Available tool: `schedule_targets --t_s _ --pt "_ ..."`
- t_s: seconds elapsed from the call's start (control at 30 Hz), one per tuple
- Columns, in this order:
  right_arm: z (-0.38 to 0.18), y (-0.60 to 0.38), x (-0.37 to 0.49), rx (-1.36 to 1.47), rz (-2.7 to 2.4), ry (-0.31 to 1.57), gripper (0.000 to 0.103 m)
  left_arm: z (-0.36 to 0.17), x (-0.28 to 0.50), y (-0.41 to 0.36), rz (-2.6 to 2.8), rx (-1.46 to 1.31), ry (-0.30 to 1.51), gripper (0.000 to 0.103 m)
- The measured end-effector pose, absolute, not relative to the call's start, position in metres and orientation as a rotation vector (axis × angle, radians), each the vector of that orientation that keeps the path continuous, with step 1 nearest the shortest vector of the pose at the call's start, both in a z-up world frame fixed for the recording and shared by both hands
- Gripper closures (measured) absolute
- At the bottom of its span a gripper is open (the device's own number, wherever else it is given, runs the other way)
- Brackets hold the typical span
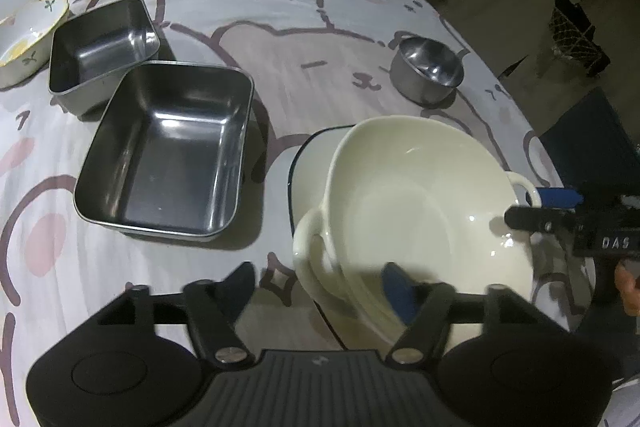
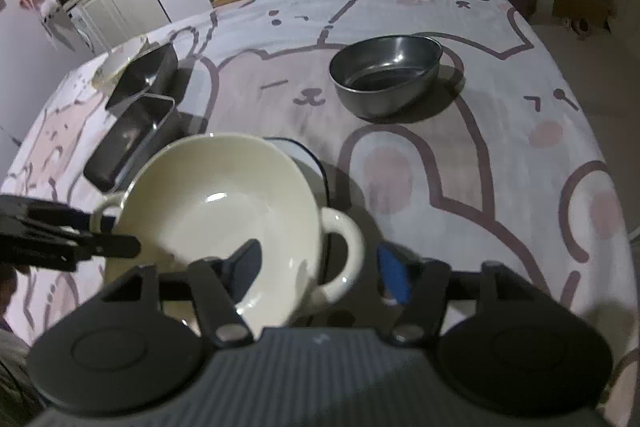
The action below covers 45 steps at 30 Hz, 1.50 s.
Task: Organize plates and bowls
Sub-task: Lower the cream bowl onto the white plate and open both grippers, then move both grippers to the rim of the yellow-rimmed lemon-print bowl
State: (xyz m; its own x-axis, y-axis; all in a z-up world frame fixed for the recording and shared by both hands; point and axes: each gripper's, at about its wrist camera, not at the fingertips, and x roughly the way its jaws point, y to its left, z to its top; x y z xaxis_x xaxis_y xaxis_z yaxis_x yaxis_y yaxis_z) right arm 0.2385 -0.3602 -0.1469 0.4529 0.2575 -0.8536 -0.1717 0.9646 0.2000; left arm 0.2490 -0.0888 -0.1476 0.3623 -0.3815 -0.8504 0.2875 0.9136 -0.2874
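Observation:
A cream two-handled bowl [image 1: 420,211] [image 2: 212,211] rests on a white plate with a dark blue rim [image 1: 312,163] [image 2: 308,155]. My left gripper [image 1: 320,287] straddles the bowl's near handle [image 1: 316,251], one blue pad inside the bowl and the black finger well outside. Its jaws stand wide and press on nothing. My right gripper [image 2: 320,273] straddles the opposite handle [image 2: 344,251] the same way, open, with gaps on both sides. Each gripper also shows in the other's view: the right gripper [image 1: 526,207] and the left gripper [image 2: 118,233].
Two rectangular steel trays [image 1: 168,151] [image 1: 100,43] stand left of the bowl, with a flower-patterned ceramic bowl [image 1: 28,35] beyond them. A round steel bowl [image 1: 428,71] [image 2: 386,75] sits farther back. A bear-print cloth [image 2: 480,187] covers the round table, and chairs stand at the far edge.

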Motion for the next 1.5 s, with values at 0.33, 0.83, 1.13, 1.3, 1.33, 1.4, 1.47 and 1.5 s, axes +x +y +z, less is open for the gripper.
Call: schedule_targets --t_s 0.33,0.83,1.13,1.3,1.33,1.4,1.47,1.5 --pt "-0.120 -0.362 0.216 0.023 0.254 0.961 0.000 -0.103 0.235 -0.073 -0.393 -0.070 0.963 0.002" --pt "-0.059 -0.293 0.230 0.004 0.332 0.771 0.000 -0.052 0.236 0.027 -0.136 -0.131 0.792 0.000" --pt "-0.038 -0.209 0.286 -0.011 0.425 0.717 0.000 -0.041 0.277 0.107 0.029 -0.181 0.690 0.000" --pt "-0.035 -0.161 0.322 -0.013 0.442 0.717 0.000 -0.052 0.313 0.144 0.102 -0.228 0.666 0.000" --pt "-0.036 -0.152 0.331 -0.005 0.451 0.718 0.000 -0.055 0.320 0.151 0.112 -0.239 0.664 0.000" --pt "-0.039 -0.137 0.349 0.008 0.470 0.729 0.000 -0.061 0.337 0.163 0.126 -0.250 0.661 0.000" --pt "-0.042 -0.124 0.367 0.024 0.471 0.735 0.000 -0.068 0.352 0.174 0.141 -0.254 0.664 0.001" --pt "-0.044 -0.118 0.375 0.034 0.470 0.736 0.000 -0.072 0.361 0.180 0.149 -0.264 0.661 0.001"
